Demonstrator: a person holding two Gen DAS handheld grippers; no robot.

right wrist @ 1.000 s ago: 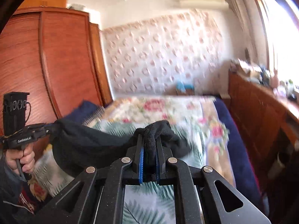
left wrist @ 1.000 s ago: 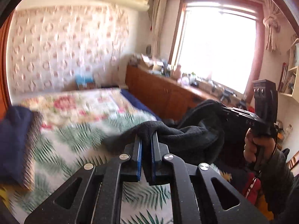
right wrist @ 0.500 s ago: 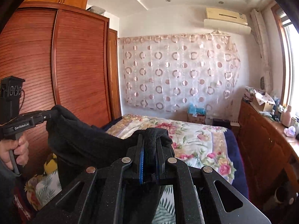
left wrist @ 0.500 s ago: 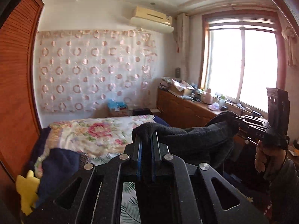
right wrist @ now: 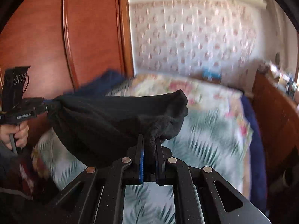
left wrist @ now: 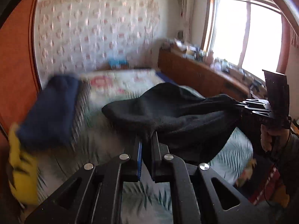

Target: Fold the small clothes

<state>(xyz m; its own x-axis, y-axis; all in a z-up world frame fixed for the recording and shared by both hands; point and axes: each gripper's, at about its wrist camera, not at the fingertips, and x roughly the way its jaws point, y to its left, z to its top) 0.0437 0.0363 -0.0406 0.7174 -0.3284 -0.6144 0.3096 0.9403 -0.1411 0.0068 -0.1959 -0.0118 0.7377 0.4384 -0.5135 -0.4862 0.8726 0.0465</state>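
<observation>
Both grippers have dropped since half a second ago, the view tilting from wall and ceiling down toward the bed. Nearest, the left gripper [left wrist: 147, 149] and the right gripper [right wrist: 149, 147] each pinch an end of the black garment [left wrist: 173, 115], which sags between them above the leaf-print bedspread [right wrist: 209, 130]. Farther off, blurred, lies what looks like a folded navy cloth [left wrist: 50, 108]

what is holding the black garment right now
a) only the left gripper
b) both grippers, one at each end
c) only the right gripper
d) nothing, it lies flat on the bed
b: the left gripper and right gripper each pinch an end of the black garment, which is slung between them above the bed.
</observation>
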